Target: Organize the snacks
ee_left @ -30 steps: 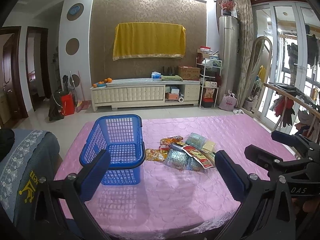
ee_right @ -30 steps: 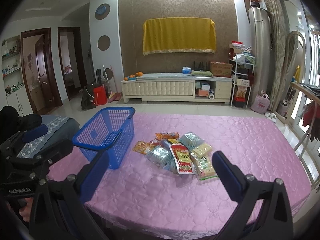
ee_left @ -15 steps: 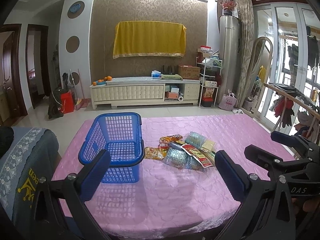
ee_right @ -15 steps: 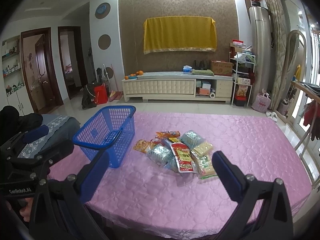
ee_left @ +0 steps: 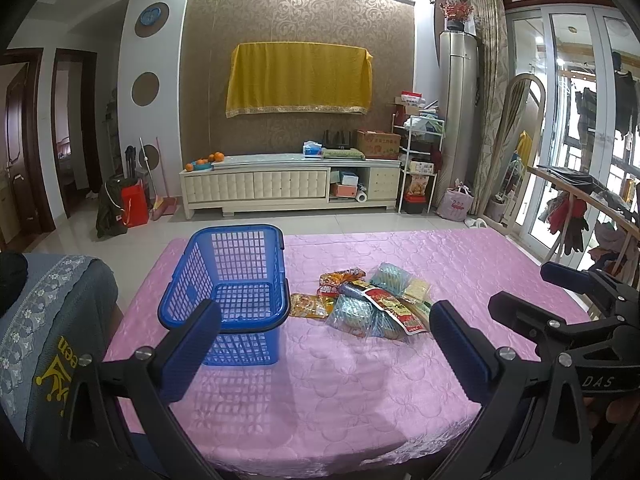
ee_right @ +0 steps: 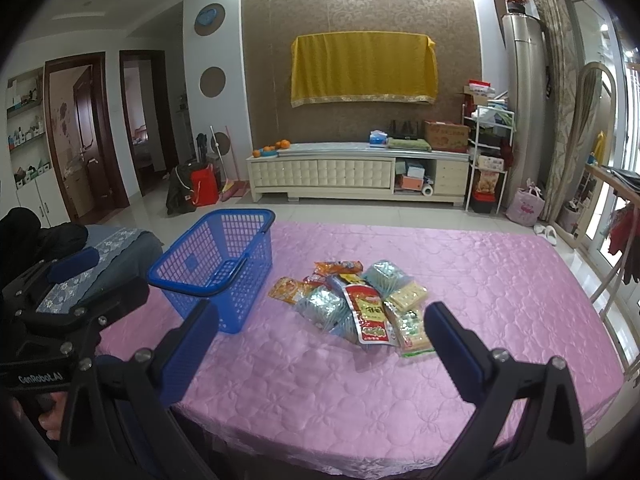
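Observation:
A pile of snack packets [ee_left: 370, 300] [ee_right: 356, 304] lies mid-table on the pink cloth; a red packet [ee_right: 370, 316] tops it and an orange one [ee_left: 310, 305] sits at its left edge. Left of the pile stands an empty blue mesh basket [ee_left: 232, 280] [ee_right: 220, 260], handle folded down. My left gripper [ee_left: 324, 344] hovers open over the near table, short of basket and pile, holding nothing. My right gripper [ee_right: 320, 344] is also open and empty, just short of the pile. Each gripper shows at the edge of the other's view.
The pink tablecloth [ee_right: 500, 300] covers the table, whose near edge is below the grippers. A chair with a grey patterned cover [ee_left: 48, 320] stands at the table's left. Beyond the table are tiled floor and a white TV cabinet [ee_left: 288, 188]. A clothes rack [ee_left: 580, 208] is on the right.
Both grippers have crept slightly forward toward the basket and snacks, which look a little nearer. Both stay open; nothing on the table has moved.

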Demonstrator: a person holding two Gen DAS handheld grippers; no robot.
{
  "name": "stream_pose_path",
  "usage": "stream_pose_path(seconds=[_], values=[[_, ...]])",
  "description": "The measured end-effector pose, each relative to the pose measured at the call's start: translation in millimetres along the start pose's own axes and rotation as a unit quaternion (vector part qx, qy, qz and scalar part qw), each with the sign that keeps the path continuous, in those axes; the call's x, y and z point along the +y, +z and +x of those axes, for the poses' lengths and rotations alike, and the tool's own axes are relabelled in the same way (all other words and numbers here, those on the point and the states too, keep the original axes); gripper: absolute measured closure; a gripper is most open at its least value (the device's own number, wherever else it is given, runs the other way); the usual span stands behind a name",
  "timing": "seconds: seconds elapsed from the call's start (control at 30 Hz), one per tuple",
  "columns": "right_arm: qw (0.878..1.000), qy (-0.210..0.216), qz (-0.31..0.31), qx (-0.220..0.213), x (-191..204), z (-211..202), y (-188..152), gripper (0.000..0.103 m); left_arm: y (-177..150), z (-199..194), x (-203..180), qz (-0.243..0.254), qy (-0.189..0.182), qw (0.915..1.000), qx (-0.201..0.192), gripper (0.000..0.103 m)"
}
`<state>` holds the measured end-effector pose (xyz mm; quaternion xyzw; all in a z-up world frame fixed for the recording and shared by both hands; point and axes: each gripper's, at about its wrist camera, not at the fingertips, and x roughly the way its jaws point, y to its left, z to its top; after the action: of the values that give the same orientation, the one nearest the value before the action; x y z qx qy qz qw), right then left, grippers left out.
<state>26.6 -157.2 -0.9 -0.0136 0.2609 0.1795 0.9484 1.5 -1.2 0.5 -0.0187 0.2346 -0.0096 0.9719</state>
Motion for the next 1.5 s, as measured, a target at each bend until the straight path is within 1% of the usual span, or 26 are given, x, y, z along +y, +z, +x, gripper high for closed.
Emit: stream_pose_path(seconds=[0.53,0.8,0.9,1.03,1.07,1.13,1.3,1.43,1.5], values=[[1.0,0.006,-0.002,0.004,2.4,-0.4,-1.8,0.0,-1.0,-1.2,1.7,-0.001,0.001,1.0,0.003,0.0],[1.0,0.007,-0.002,0.002,-2.9,2.0,5.3,0.0,9.2,8.3,-4.7,0.004,0.0,1.0,0.007,0.0],[1.0,0.006,0.0,0.002,-10.2,5.3,12.8,0.0,19.5,18.9,-10.2,0.008,-0.003,0.9999,0.013,0.0],[1.0,-0.008,-0.004,-0.006,-24.0,13.8,24.9,0.0,34.7,35.9,-20.4,0.02,-0.008,0.9996,0.018,0.0],[1.0,-0.004,-0.003,-0.005,-29.1,17.5,28.7,0.0,38.7,41.5,-23.0,0.021,-0.009,0.9995,0.021,0.0],[1.0,0.003,0.001,-0.001,-38.7,23.5,35.3,0.0,48.6,54.4,-27.5,0.021,-0.018,0.9992,0.029,0.0],[1.0,-0.013,0.004,0.005,-66.3,42.3,51.2,0.0,69.0,84.9,-37.5,0.021,-0.038,0.9984,0.038,0.0],[0.999,-0.019,0.006,0.025,-89.3,68.4,59.1,0.0,78.2,118.5,-43.0,0.017,-0.045,0.9971,0.059,0.0],[0.999,-0.02,0.008,0.042,-101.8,85.3,58.9,0.0,79.1,137.1,-45.7,0.014,-0.046,0.9961,0.073,0.0]])
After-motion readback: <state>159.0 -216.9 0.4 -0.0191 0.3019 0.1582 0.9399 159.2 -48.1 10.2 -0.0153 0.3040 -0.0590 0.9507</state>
